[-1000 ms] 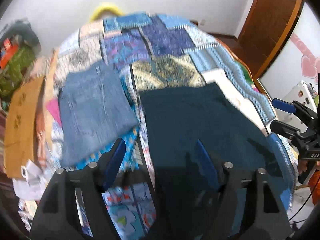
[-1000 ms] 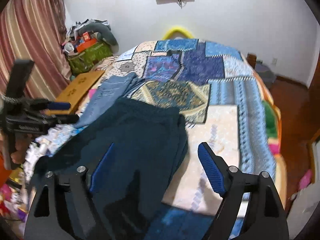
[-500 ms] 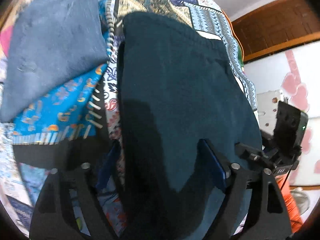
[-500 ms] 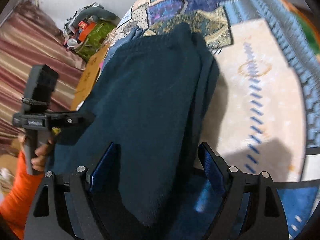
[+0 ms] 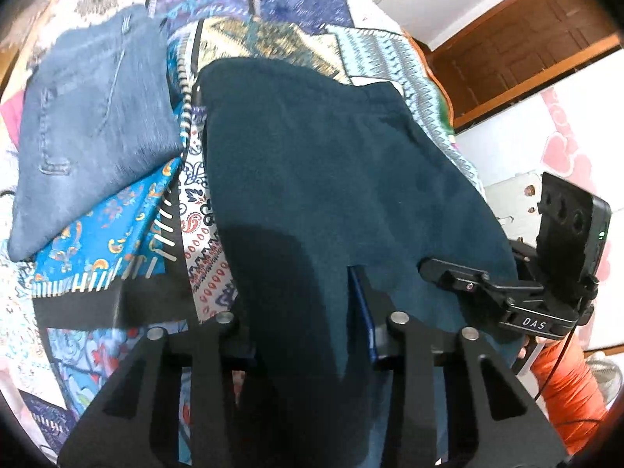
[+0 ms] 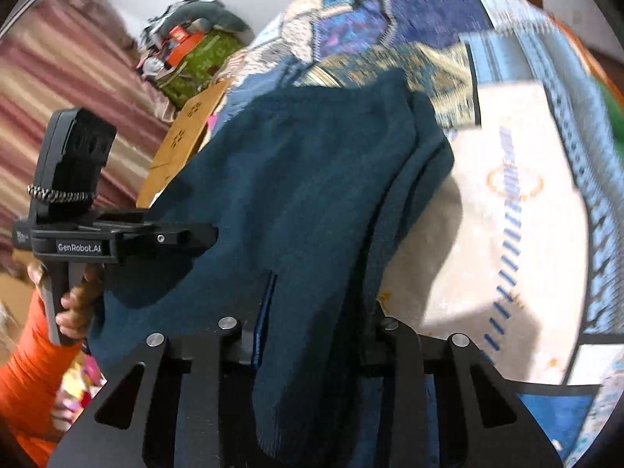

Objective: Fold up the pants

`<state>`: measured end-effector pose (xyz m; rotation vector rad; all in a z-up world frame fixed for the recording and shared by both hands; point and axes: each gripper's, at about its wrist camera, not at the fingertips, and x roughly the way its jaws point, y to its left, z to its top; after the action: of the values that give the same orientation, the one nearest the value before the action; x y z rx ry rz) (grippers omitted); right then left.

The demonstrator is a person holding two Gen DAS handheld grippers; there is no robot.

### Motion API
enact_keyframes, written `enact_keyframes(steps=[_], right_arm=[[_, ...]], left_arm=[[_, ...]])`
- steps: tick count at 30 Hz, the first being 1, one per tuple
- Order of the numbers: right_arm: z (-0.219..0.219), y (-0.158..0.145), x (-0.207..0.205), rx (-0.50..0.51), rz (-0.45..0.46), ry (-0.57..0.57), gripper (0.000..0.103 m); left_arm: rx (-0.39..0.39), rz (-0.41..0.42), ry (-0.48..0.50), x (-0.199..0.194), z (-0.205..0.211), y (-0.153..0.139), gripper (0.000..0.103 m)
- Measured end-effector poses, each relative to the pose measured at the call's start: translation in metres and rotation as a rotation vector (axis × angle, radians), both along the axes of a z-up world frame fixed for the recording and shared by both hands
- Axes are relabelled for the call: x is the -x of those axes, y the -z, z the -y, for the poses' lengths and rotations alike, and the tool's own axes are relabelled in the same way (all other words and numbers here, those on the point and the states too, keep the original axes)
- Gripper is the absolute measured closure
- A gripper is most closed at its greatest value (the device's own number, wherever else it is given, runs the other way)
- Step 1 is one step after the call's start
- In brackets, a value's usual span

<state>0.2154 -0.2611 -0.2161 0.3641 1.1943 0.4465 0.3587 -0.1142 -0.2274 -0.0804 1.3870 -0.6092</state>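
In the left wrist view the left tool [image 5: 302,323] is closing on the near edge of the dark teal pants [image 5: 331,163], which fill mid-frame on the patchwork bedspread [image 5: 128,230]; a shallow bite could slip. In the right wrist view the right tool [image 6: 312,323] is closing on the stacked right-hand edge [image 6: 405,210], where it may catch only some layers and skew the fold.

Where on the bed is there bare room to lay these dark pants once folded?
Freest is the cream quilt panel right of the dark teal pants, bordered by blue striped patches. A narrow paisley strip separates the pants from the folded jeans. The near edge is crowded: left gripper and right gripper are closing on the fabric.
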Motion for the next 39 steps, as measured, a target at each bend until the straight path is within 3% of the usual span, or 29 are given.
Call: enact_keyframes(steps=[5,14,19,24,27,32,39], right_arm=[[-0.015,-0.038,0.003,0.076,0.137,-0.038,0.074],[-0.057,-0.121,-0.043,0.064,0.38,-0.058,0.074],[-0.085,-0.138,-0.086,0.05,0.453,-0.105,0.074],[-0.11,-0.122,-0.14,0.057,0.455,-0.142,0.074],[-0.114,-0.103,-0.171,0.06,0.419,-0.165,0.074],[-0.12,-0.063,-0.207,0.082,0.345,-0.179,0.074],[-0.134,0.021,-0.259,0.132,0.194,-0.19,0.074]], left_arm=[[0.009,0.154,0.008,0.016,-0.012,-0.048,0.068],[0.035,0.471,-0.1,0.016,-0.068,-0.156,0.068],[0.05,0.542,-0.194,-0.012,-0.107,-0.179,0.068],[0.002,0.568,-0.23,-0.048,-0.138,-0.173,0.068],[-0.02,0.556,-0.264,-0.076,-0.151,-0.15,0.068],[-0.035,0.467,-0.348,-0.133,-0.171,-0.1,0.068],[-0.098,0.332,-0.353,-0.195,-0.188,-0.002,0.068]])
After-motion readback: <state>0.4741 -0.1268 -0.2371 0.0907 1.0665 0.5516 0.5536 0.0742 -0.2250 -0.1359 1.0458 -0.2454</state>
